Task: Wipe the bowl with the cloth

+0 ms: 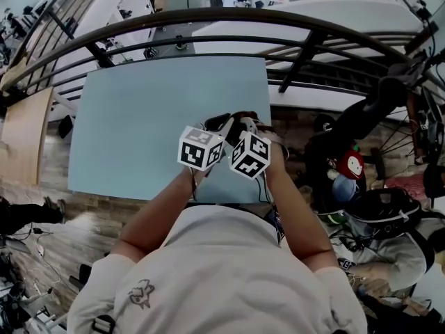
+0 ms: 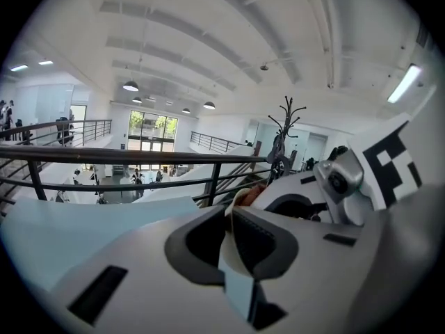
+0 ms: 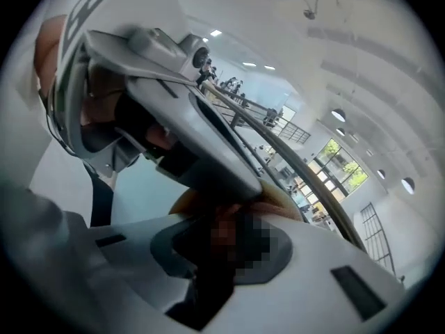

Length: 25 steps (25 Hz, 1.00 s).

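Note:
Both grippers are held close together above the near edge of the light blue table (image 1: 153, 117), their marker cubes side by side. My left gripper (image 2: 231, 221) is shut on the thin pale rim of the bowl (image 2: 235, 277), which runs between its pads. In the right gripper view the bowl (image 3: 280, 201) shows as a tan curved wall under the left gripper (image 3: 188, 131). My right gripper (image 3: 229, 235) is shut on a bunched reddish-brown cloth (image 3: 231, 211) pressed against the bowl. A bit of the cloth (image 2: 253, 193) peeks past the left jaws. In the head view the cubes hide bowl and cloth.
A curved dark railing (image 1: 208, 19) runs beyond the table's far edge, with a lower floor below it. Backpacks and bags (image 1: 389, 214) lie on the floor to the right. Someone's leg (image 1: 21, 214) shows at the left.

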Motion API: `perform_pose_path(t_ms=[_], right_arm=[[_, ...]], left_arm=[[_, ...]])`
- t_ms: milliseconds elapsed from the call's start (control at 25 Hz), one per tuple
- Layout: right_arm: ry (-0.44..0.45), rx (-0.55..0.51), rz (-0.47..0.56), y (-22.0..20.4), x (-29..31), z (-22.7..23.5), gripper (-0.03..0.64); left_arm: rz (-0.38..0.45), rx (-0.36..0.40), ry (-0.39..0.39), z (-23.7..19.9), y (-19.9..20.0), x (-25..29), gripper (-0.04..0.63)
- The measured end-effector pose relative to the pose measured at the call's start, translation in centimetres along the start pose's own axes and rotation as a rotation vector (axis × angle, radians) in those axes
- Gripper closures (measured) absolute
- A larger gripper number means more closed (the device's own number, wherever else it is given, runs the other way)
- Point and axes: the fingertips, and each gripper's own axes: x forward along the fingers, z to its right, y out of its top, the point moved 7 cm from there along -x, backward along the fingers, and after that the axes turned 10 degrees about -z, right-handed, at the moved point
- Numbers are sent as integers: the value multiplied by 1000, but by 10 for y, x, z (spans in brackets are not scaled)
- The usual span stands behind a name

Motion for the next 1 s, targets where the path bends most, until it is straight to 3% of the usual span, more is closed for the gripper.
perform_pose_path(t_ms=[160,320,560,760,1000], right_arm=[[59,-39,7,-2,1,-7,534],[67,-9,-11,-7,1,-3,534],[-36,27,-39,-20,-9,22,532],[-138,18,-54,-18,-10,35,534],[-88,-55,14,-6,-5,21,532]], left_arm=[[6,6,17,-6,0,2,558],[-1,4,58,-19,0,4,561],[-11,-7,73,-20,-2,9,565],[-19,-22,25,-5,-1,10,565],[14,-24,-1,5,10,5,558]])
